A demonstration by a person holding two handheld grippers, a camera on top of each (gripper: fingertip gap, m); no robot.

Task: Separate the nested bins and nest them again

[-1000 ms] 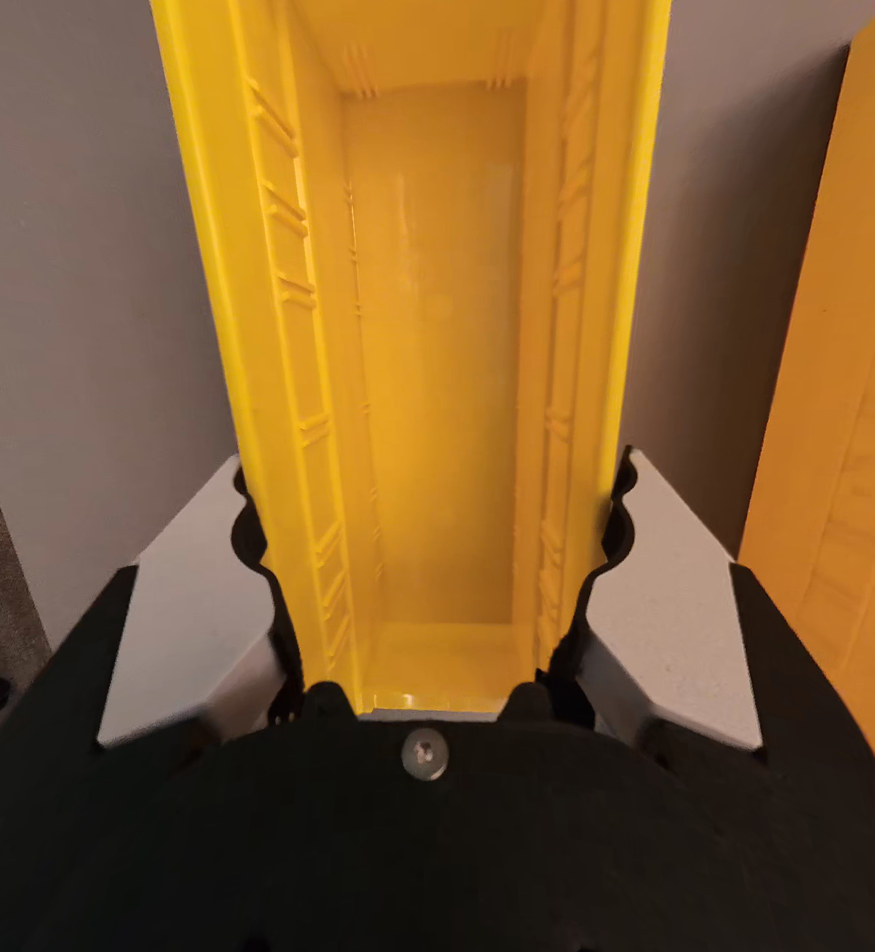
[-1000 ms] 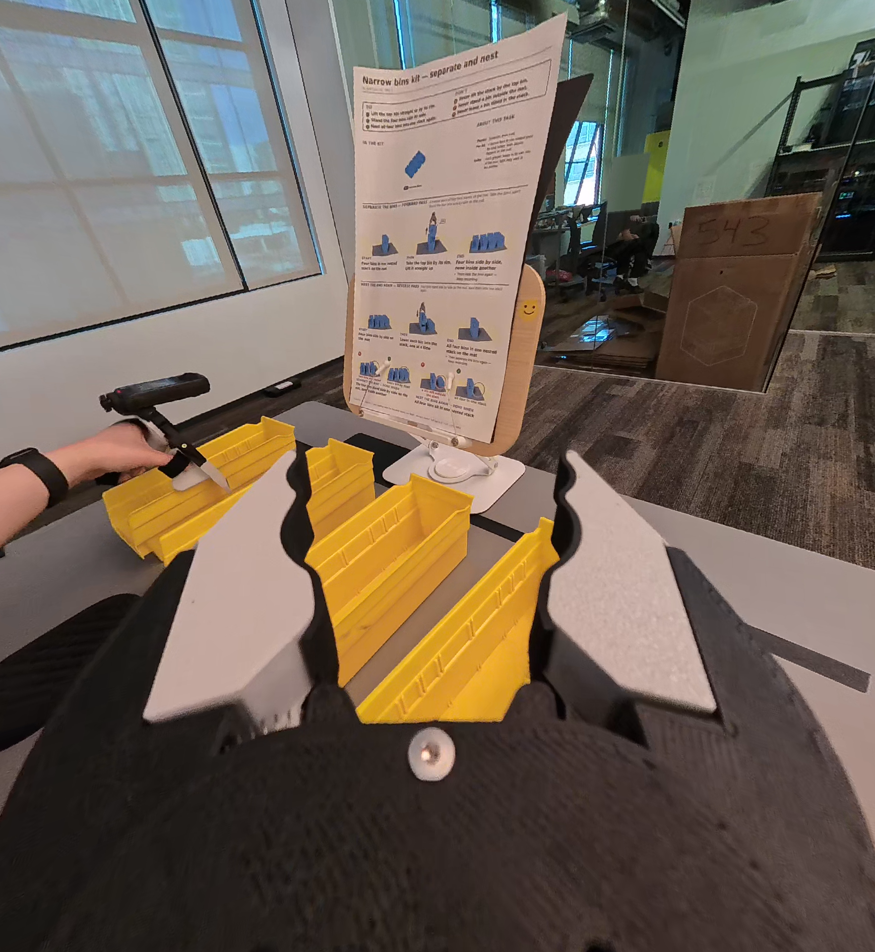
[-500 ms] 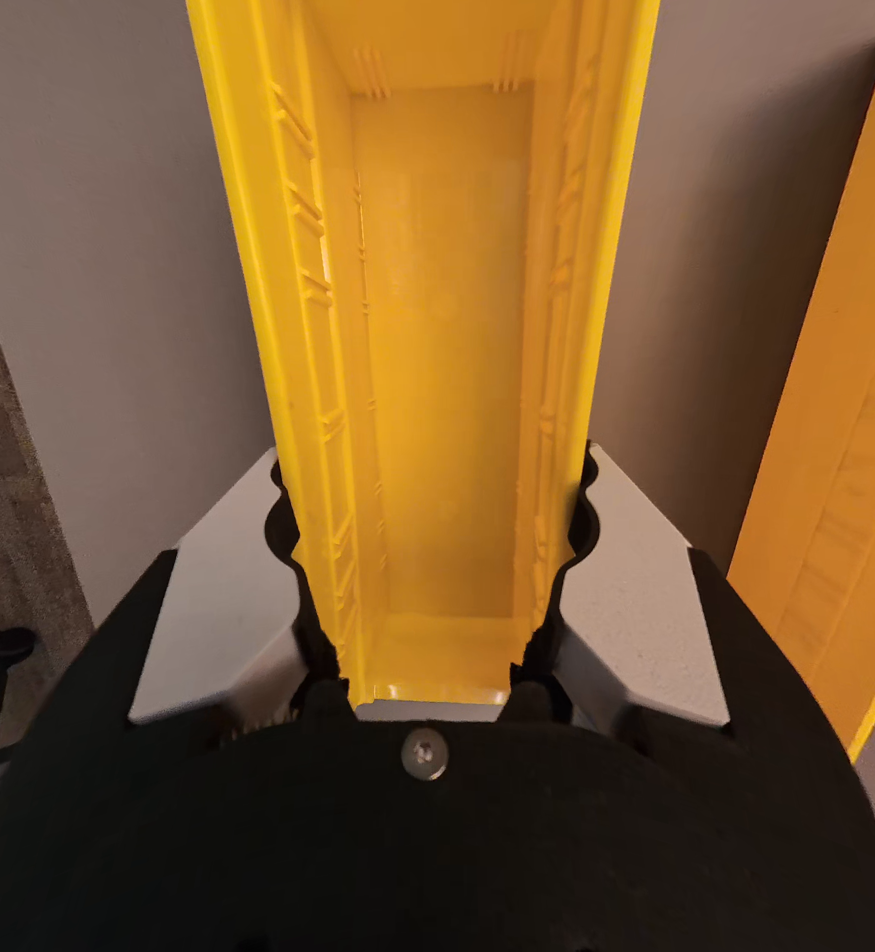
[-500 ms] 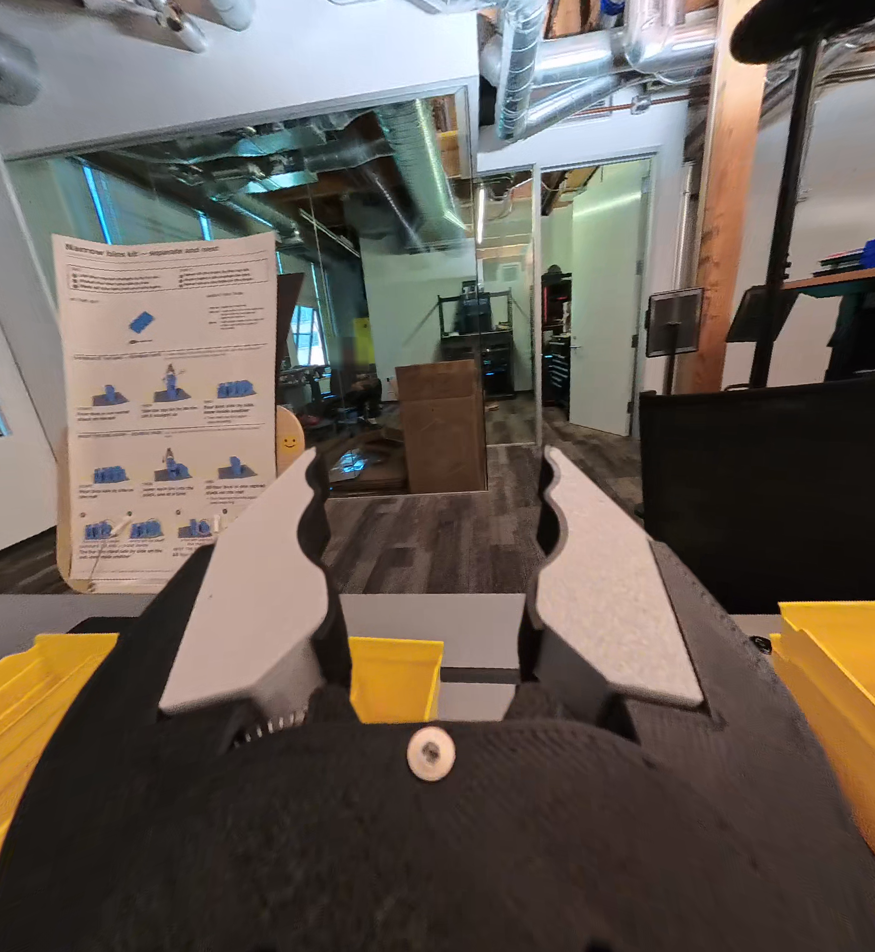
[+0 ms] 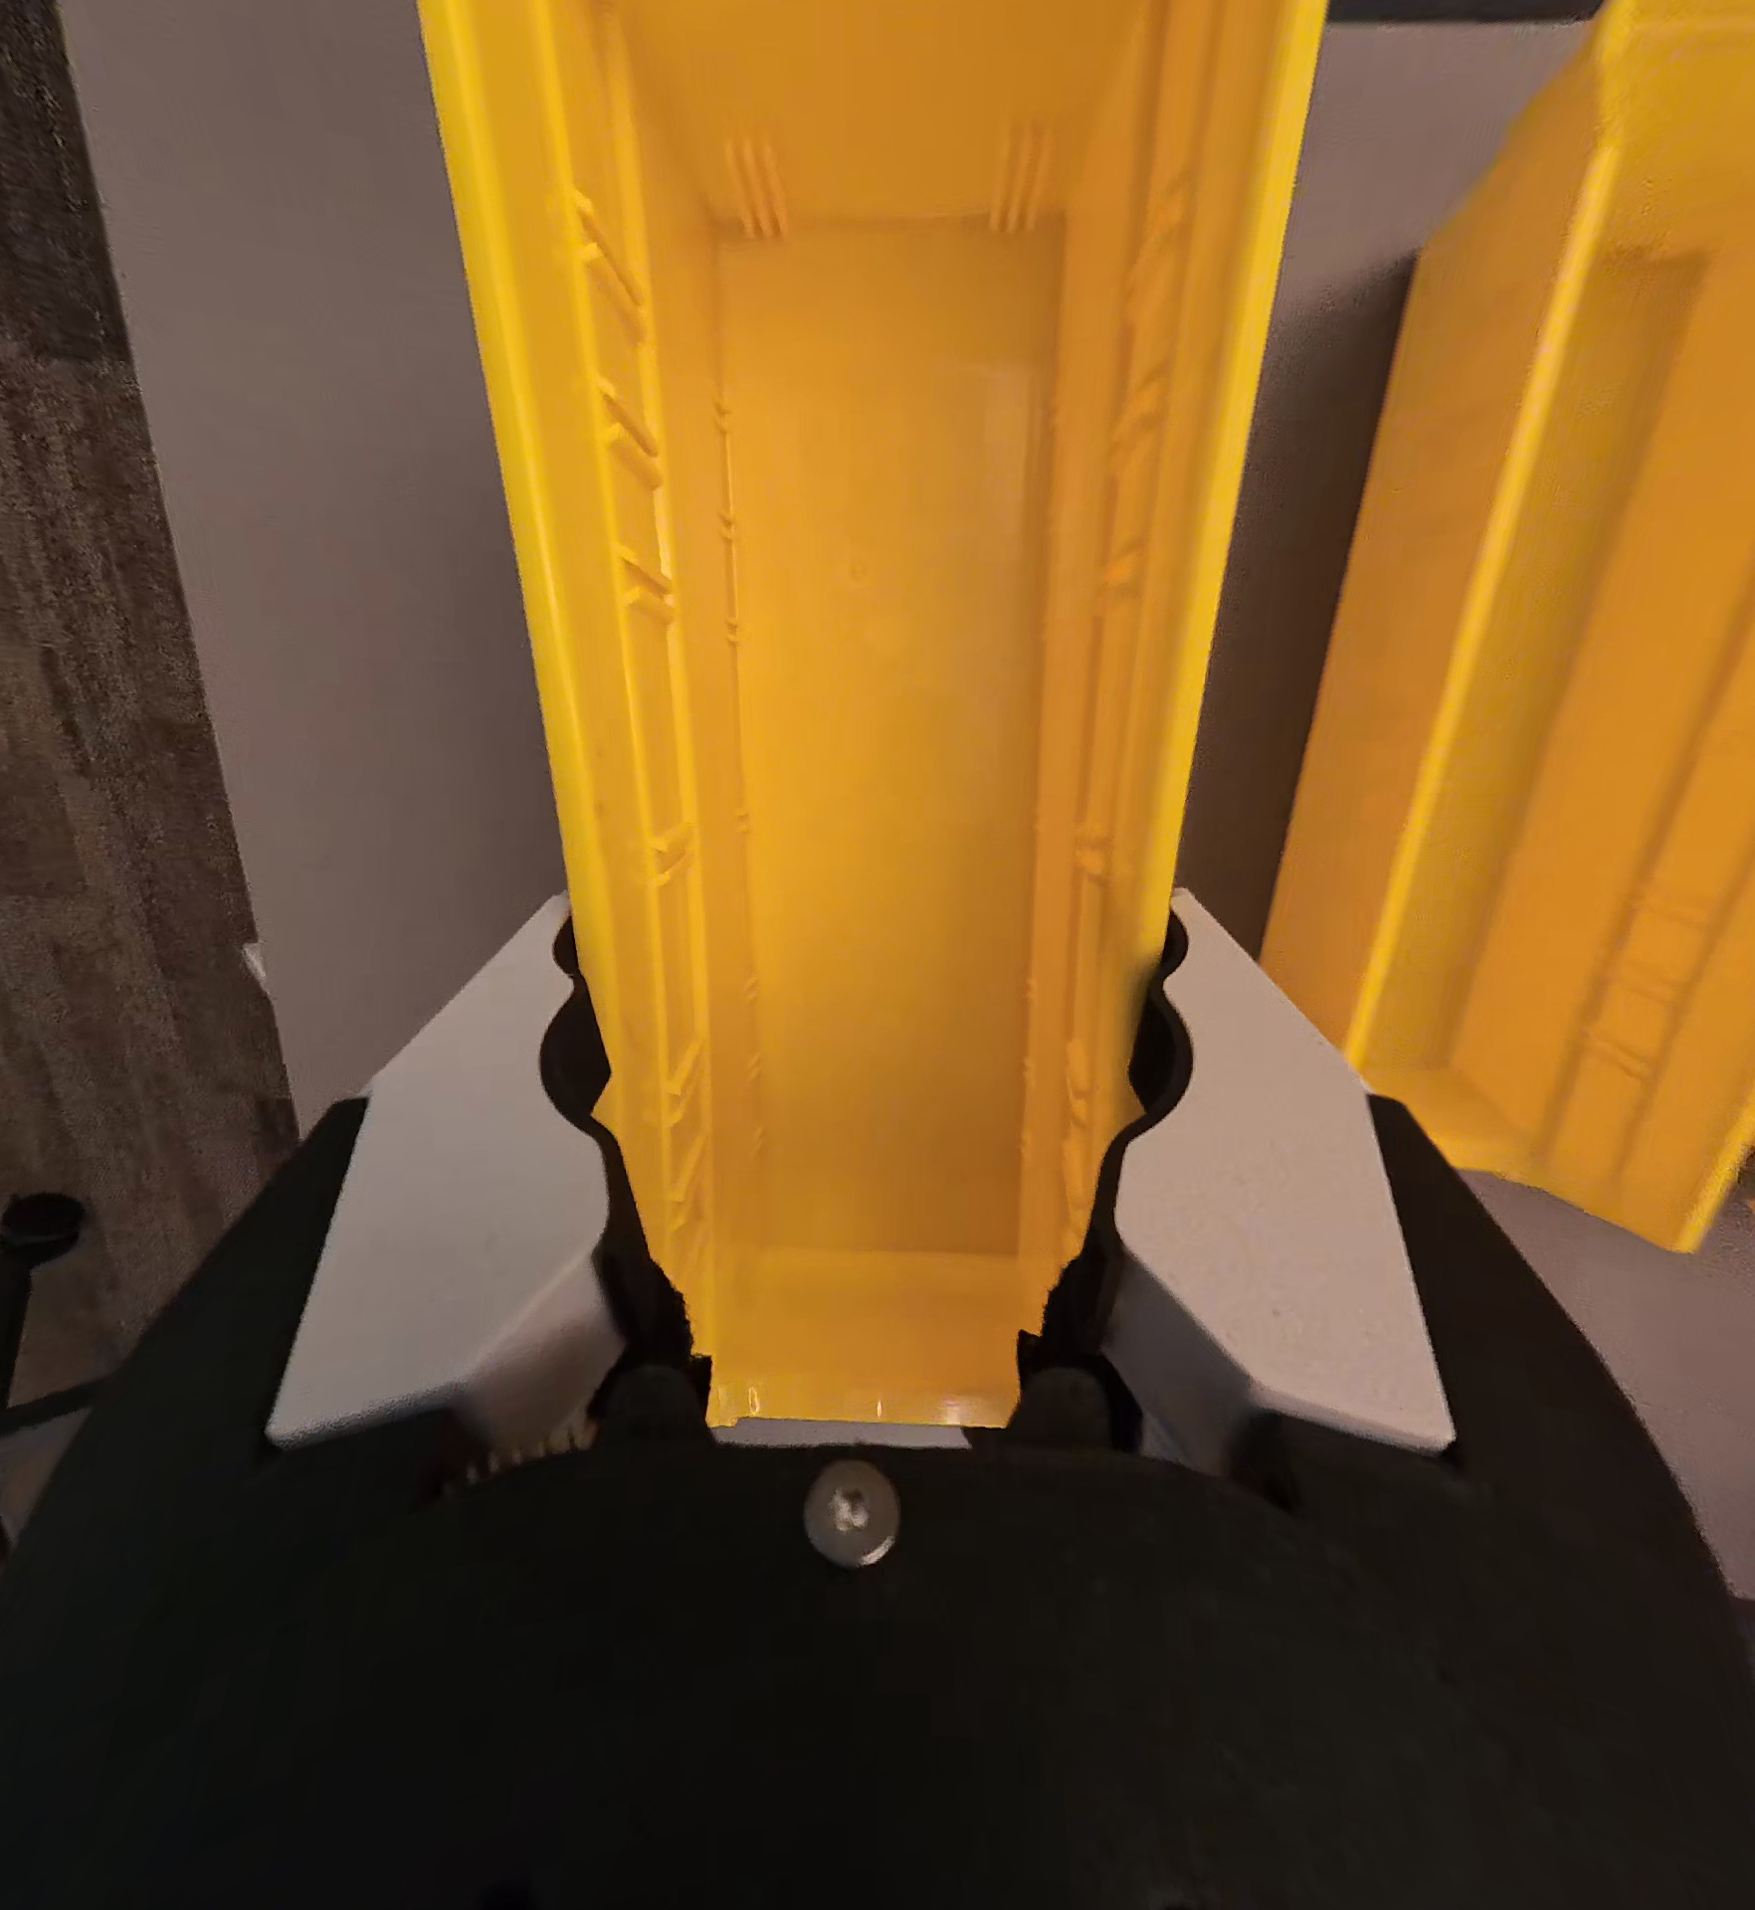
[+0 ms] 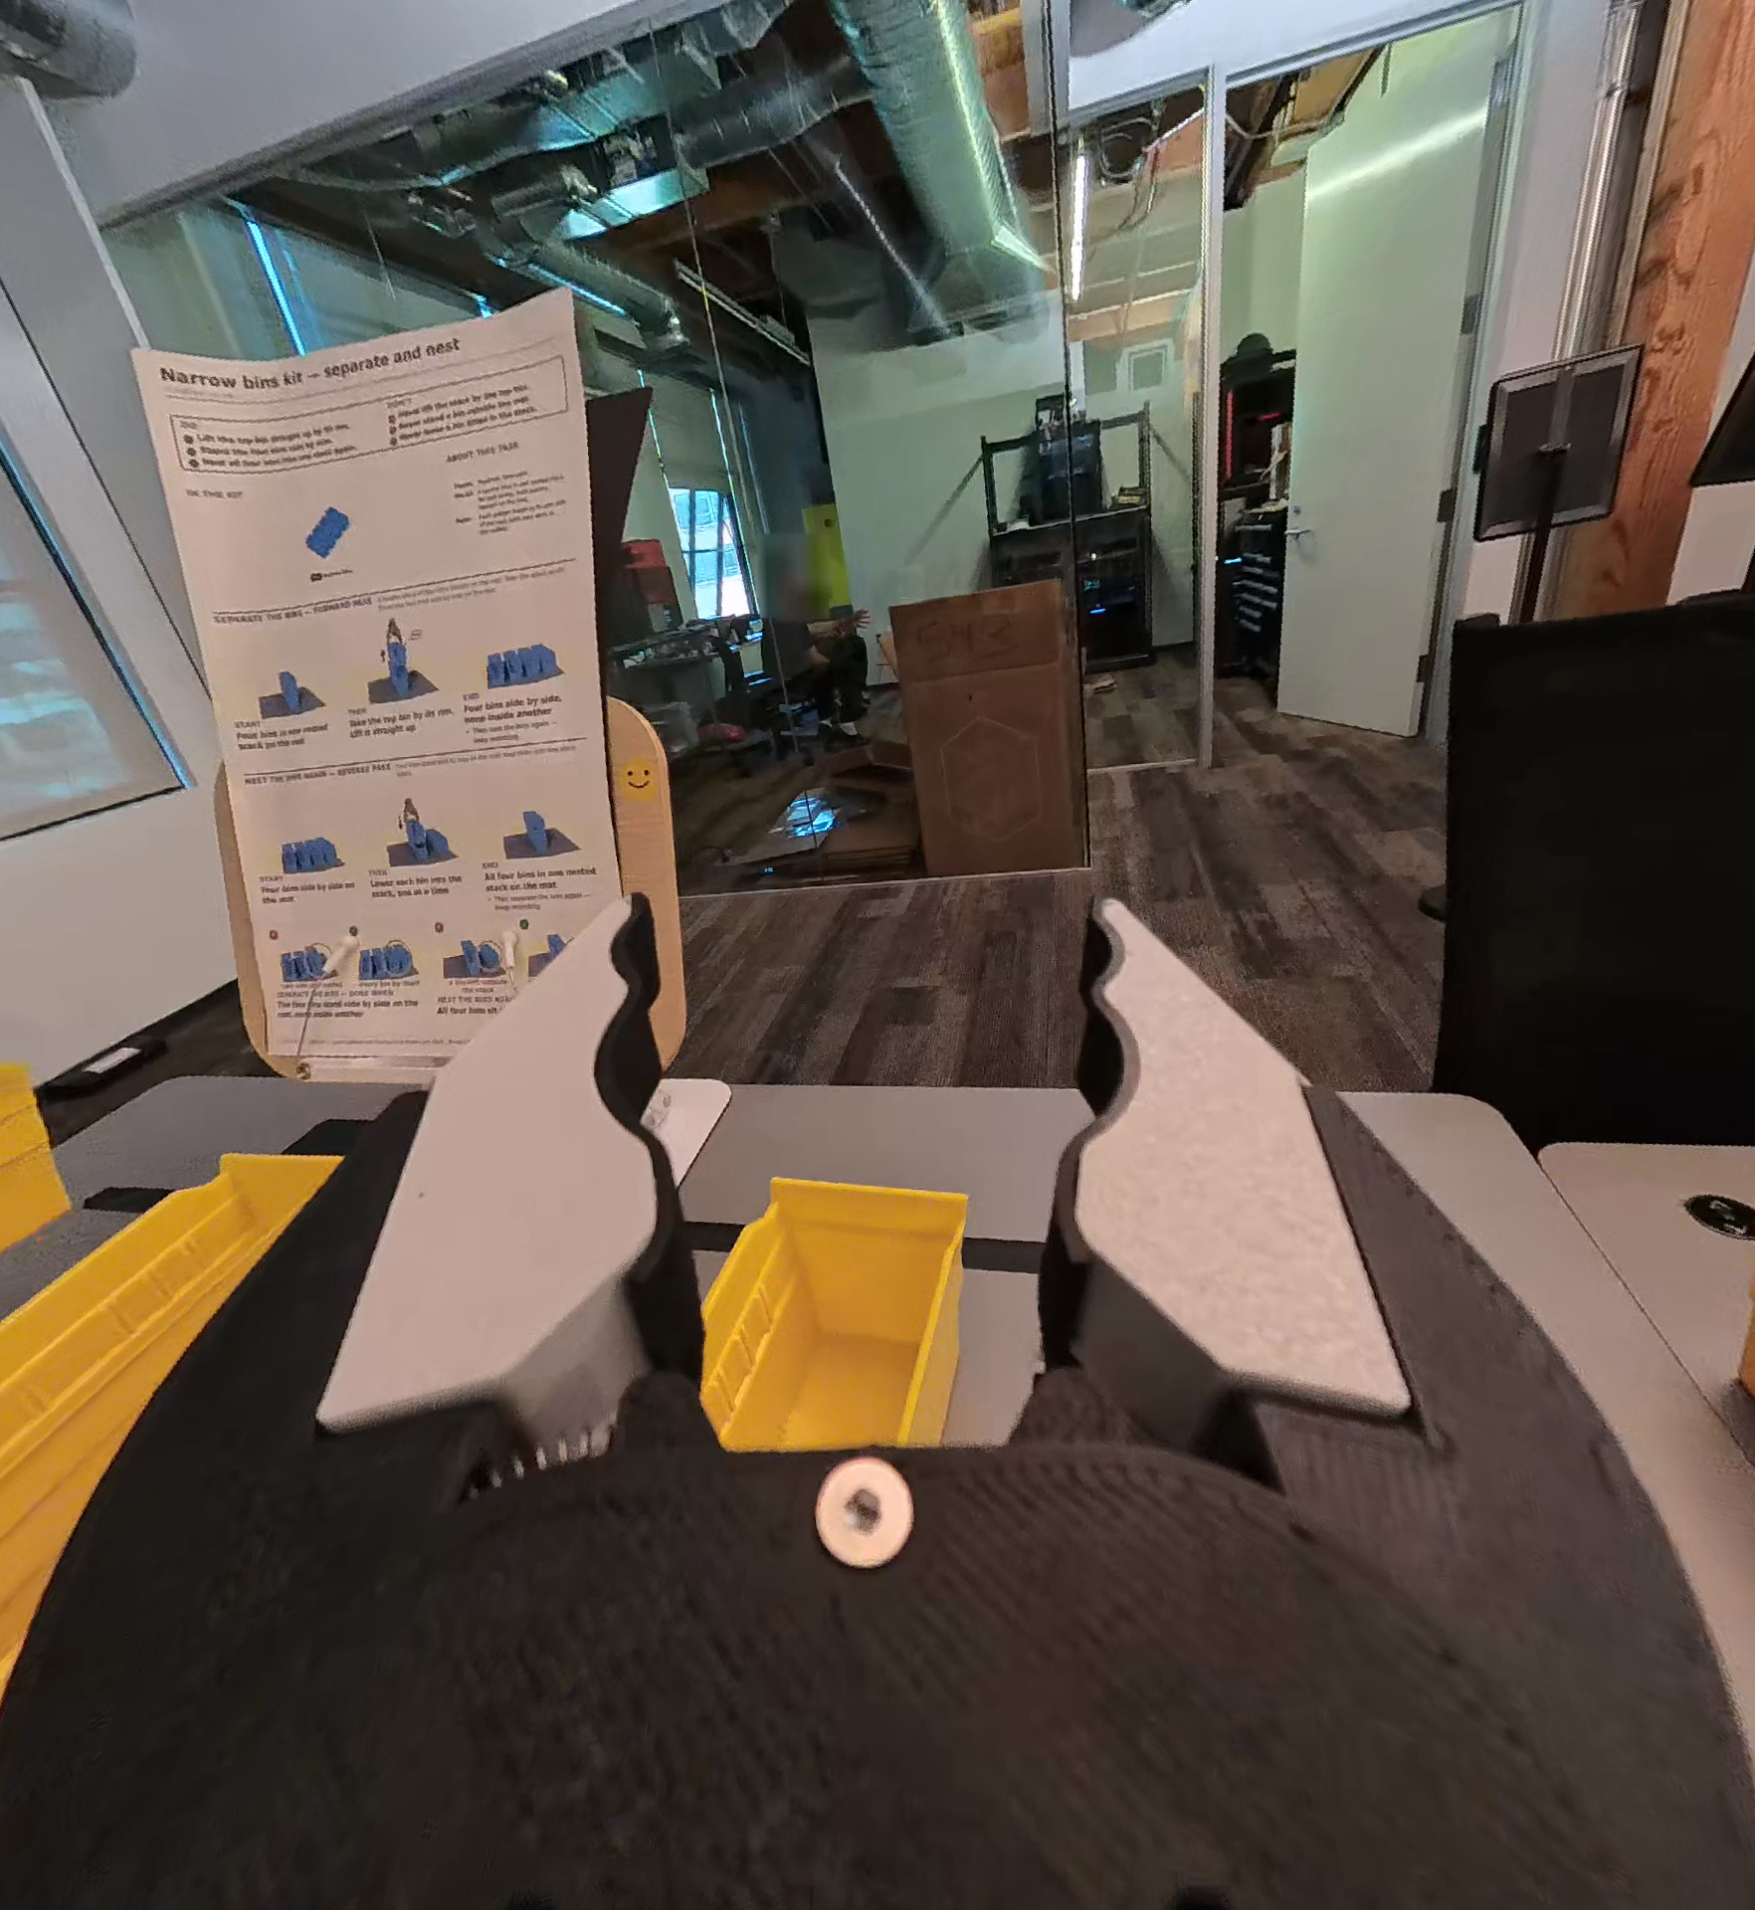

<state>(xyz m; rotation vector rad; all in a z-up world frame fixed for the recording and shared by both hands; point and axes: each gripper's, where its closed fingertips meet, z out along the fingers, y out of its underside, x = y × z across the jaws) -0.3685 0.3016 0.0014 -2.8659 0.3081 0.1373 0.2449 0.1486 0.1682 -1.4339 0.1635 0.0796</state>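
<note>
Left tool [image 5: 868, 935] pinches yellow bin [image 5: 884, 672] across both rims; right tool [image 6: 868, 925] spread, bare; lift level, keep squeeze even

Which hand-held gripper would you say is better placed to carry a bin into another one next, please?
Probably the left hand-held gripper: its pads already clamp both long walls of a yellow bin. The right hand-held gripper is open, with a small yellow bin lying untouched between its fingers.

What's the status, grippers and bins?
Left gripper clamped on a yellow bin, pads on both long walls. Right gripper open, empty, above another yellow bin on the table. Nothing in the way.
</note>
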